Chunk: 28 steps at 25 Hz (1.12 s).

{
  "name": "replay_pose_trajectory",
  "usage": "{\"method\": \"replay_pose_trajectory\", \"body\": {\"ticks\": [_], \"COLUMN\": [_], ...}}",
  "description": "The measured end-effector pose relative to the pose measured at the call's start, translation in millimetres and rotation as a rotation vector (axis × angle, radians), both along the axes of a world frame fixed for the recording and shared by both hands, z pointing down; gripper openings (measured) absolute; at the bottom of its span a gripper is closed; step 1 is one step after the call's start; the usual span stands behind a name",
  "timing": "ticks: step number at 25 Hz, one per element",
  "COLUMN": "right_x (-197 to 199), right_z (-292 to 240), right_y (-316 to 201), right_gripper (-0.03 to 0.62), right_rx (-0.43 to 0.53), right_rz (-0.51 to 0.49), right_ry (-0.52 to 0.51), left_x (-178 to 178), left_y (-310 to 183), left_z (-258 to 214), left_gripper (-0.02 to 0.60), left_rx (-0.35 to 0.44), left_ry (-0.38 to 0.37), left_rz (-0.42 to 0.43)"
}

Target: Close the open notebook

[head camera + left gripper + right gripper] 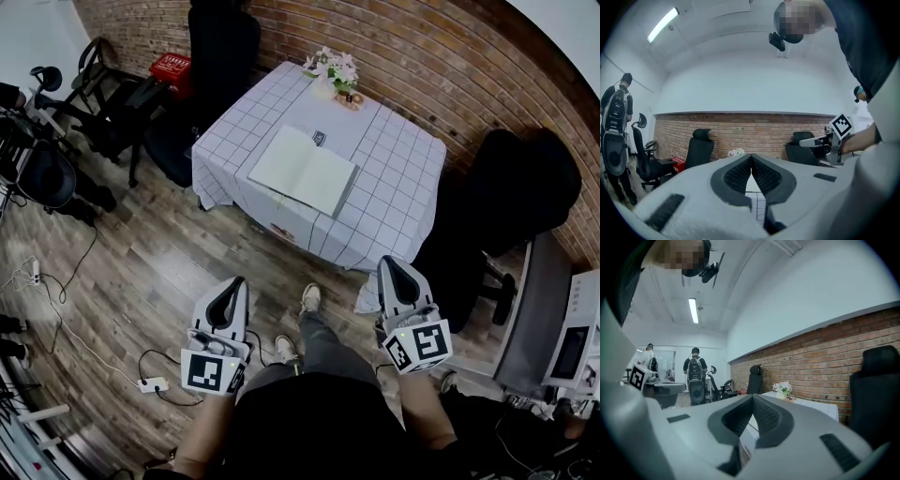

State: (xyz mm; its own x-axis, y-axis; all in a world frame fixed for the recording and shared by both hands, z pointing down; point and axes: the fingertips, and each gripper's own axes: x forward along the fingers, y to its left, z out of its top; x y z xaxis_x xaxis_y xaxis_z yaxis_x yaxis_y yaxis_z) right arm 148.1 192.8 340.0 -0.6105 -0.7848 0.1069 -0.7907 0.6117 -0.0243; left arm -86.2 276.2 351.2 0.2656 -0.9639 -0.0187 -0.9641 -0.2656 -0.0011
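Note:
An open notebook (305,171) with blank pale pages lies flat near the front edge of a small table covered by a white checked cloth (394,202). Both grippers hang well short of the table, over the floor in front of me. My left gripper (234,284) is shut with nothing between its jaws, its tips meeting in the left gripper view (751,157). My right gripper (386,265) is shut and empty too, its tips together in the right gripper view (752,398). Neither touches the notebook.
A small pot of flowers (333,70) stands at the table's far edge by the brick wall. Black office chairs (520,187) flank the table at right and left (216,47). Cables and a power strip (150,383) lie on the wooden floor. A person with a backpack (696,373) stands across the room.

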Motion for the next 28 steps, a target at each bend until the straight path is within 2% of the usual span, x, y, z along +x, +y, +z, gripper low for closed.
{"method": "replay_pose_trajectory", "body": {"ticks": [9,15,20,24,28], "right_x": [-16.8,-18.8,-25.8,-38.1,-49.8], "right_z": [19.0,22.2,21.9,25.3,37.9], "right_y": [-117.6,-189.4,-223.5,-240.7,-249.4], "right_gripper": [0.014,0.014,0.014,0.014,0.014], "right_rx": [-0.038,-0.049,-0.056,-0.068,-0.103], "right_rz": [-0.032,-0.049,-0.098,-0.127,-0.137], "right_ry": [-0.025,-0.03,-0.044,-0.052,-0.046], "left_x": [-9.8,-2.3,-7.0,-16.3,-20.2], "left_y": [-103.6,-173.3,-202.7,-219.2,-235.2], "left_z": [3.8,7.6,-6.5,-17.3,-3.4], "left_gripper": [0.026,0.026,0.026,0.026,0.026], "left_rx": [-0.038,-0.097,-0.071,-0.012,-0.098], "left_ry": [-0.038,-0.019,-0.031,-0.059,-0.05], "left_rz": [-0.021,-0.01,-0.059,-0.083,-0.07]}}
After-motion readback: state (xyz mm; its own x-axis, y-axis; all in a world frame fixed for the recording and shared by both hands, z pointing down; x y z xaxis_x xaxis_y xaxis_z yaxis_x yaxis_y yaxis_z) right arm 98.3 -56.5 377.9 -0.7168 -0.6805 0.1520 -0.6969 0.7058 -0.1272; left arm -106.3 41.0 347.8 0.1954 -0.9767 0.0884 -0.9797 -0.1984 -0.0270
